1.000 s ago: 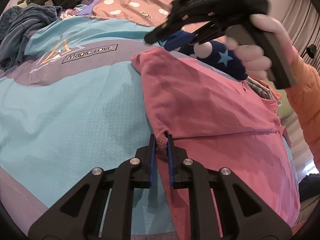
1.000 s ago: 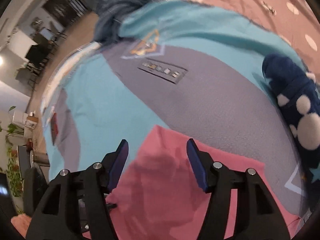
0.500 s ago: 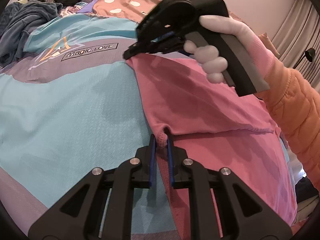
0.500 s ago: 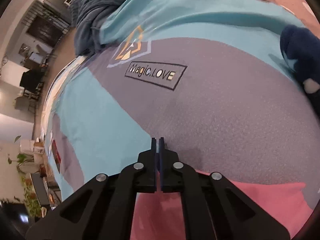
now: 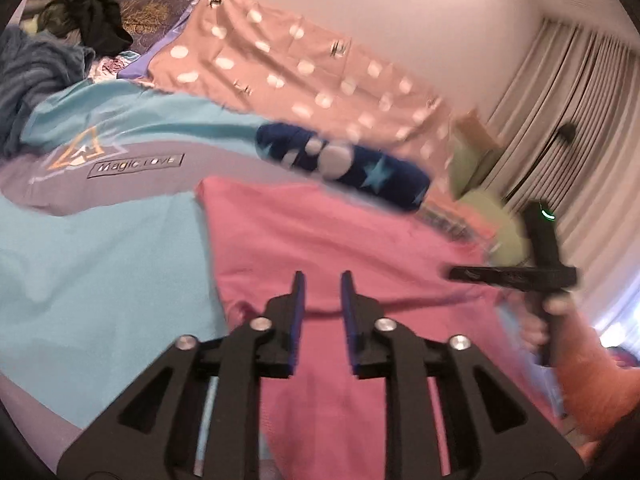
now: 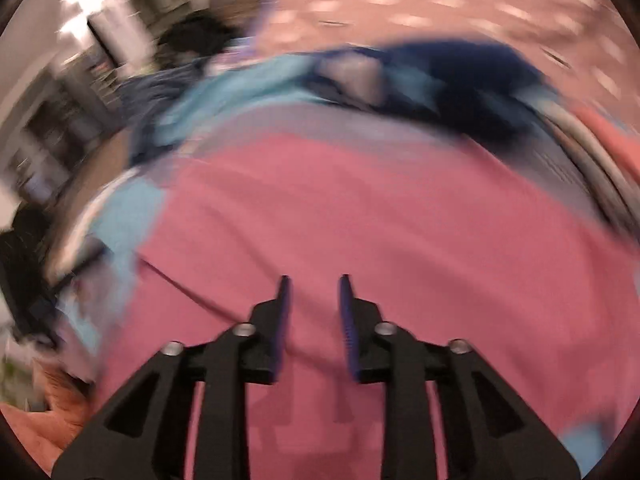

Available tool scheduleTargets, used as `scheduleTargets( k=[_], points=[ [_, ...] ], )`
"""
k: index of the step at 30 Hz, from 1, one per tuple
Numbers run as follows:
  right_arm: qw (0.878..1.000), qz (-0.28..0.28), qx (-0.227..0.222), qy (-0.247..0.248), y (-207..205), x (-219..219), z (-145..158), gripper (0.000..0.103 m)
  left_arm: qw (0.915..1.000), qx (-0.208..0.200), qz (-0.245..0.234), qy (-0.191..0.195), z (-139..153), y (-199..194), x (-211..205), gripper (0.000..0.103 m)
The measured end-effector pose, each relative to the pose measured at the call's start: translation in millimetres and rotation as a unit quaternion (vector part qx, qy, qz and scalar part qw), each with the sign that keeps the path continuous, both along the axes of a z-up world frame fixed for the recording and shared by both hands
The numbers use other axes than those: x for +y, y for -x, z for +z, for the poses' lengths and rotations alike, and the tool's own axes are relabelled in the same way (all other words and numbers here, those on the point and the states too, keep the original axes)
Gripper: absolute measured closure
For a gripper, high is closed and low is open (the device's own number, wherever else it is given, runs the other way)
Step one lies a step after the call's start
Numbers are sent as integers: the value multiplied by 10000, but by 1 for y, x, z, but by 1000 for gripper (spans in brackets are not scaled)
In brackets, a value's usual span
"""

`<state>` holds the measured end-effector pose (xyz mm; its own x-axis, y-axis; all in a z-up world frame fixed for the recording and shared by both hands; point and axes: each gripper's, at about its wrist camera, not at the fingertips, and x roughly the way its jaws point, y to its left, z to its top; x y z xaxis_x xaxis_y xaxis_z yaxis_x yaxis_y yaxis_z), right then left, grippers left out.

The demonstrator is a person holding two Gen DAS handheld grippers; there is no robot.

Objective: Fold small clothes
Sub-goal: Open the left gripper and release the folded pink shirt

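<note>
A pink garment [image 5: 320,240] lies spread on the teal and grey bedspread [image 5: 100,260], folded over with a hem line across it. My left gripper [image 5: 322,292] is open and empty just above the pink cloth. My right gripper [image 6: 312,296] is open and empty over the same pink garment [image 6: 360,220]; its body shows at the right of the left wrist view [image 5: 536,276], held by a hand in an orange sleeve. Both views are blurred by motion.
A navy cloth with stars and white dots [image 5: 344,164] lies just beyond the pink garment. A pink dotted blanket [image 5: 300,72] is behind it. Dark blue and black clothes [image 5: 48,60] are piled at the far left. Curtains [image 5: 560,120] hang at the right.
Both grippers have let go of the pink garment and opened. The right gripper moved from the garment's far left corner to its right side. The left gripper lifted off the edge.
</note>
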<state>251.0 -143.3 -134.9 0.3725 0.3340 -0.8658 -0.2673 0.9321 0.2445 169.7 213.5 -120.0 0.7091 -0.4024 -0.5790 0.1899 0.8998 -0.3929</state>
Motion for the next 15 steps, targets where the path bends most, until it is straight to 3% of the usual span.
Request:
scheduleTargets(
  k=[2,4,8,10,13,15],
  points=[
    [9965,-87,-420,-718,21,-26,-7,72,9940,696,158,-824,-29,-18,-17,81],
    [9945,-275,-460,-904,36,-36,-5,72,9950,745,154,-644,-26,-20,-10,80],
    [9894,-541,-681,-1162,60,-49,10,70,9943,807,172,-674,-29,-23,-9,80],
    [9814,-862,-998,-1394,74,-72,20,70,9936,799,165,-778,-29,-22,-12,80],
    [9629,-1682,-1489,-1497,105,-127,33,58,9934,798,165,-809,-31,-22,-14,79],
    [9514,-2245,-1527,-1453,126,-167,29,53,9936,804,166,-770,-31,-22,-15,79]
  ],
)
